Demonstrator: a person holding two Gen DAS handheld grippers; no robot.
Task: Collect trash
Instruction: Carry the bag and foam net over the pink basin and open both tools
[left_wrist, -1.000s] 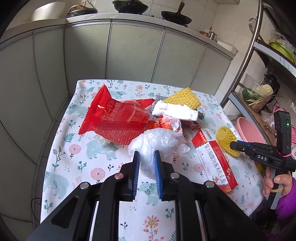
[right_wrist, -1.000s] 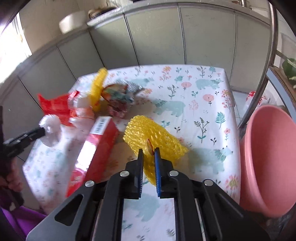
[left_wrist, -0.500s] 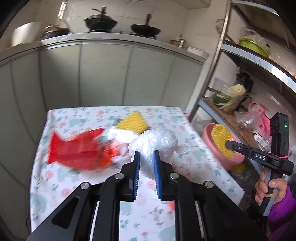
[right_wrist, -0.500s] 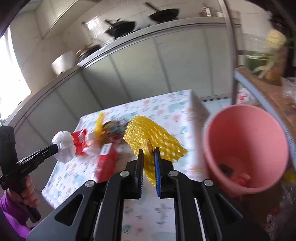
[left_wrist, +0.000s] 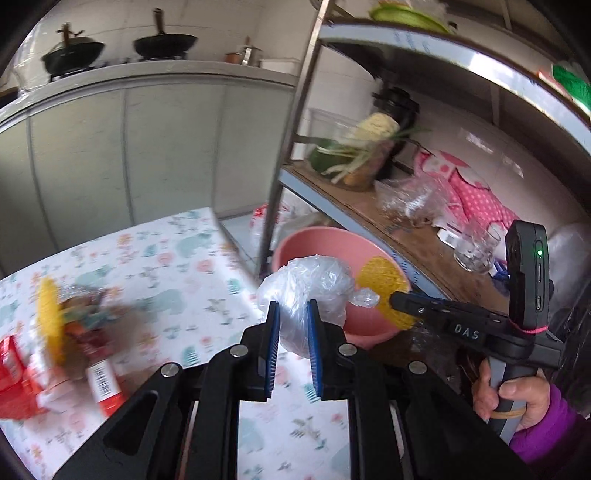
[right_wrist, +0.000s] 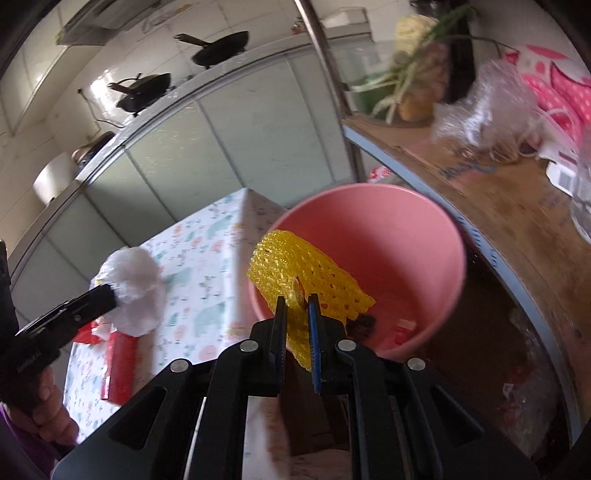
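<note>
While both grippers hang near a pink bucket (right_wrist: 424, 229) beside the floral-clothed surface (left_wrist: 177, 266), each carries a piece of trash. The left gripper (left_wrist: 291, 328) has its blue fingers (left_wrist: 272, 332) clamped on a crumpled clear plastic bag (left_wrist: 310, 288), held up at the surface's corner with the bucket just behind it. The right gripper (right_wrist: 297, 321) has its fingers (right_wrist: 314, 332) pinched on a yellow foam net (right_wrist: 303, 269), which hangs over the bucket's near rim, its upper part over the opening. Small scraps lie at the bottom of the bucket, among them something red and white (right_wrist: 402, 330). More trash lies blurred on the surface at the left: a yellow foam piece (left_wrist: 51, 321), a red box with a barcode (left_wrist: 105, 384) and a red wrapper (left_wrist: 14, 376). A metal rack stands to the right of the bucket, its wooden shelf (left_wrist: 369, 206) carrying vegetables (left_wrist: 365, 147), a clear bag (left_wrist: 417, 195) and a glass (left_wrist: 474, 247). Dark pans (left_wrist: 164, 42) sit on the counter in the background.
</note>
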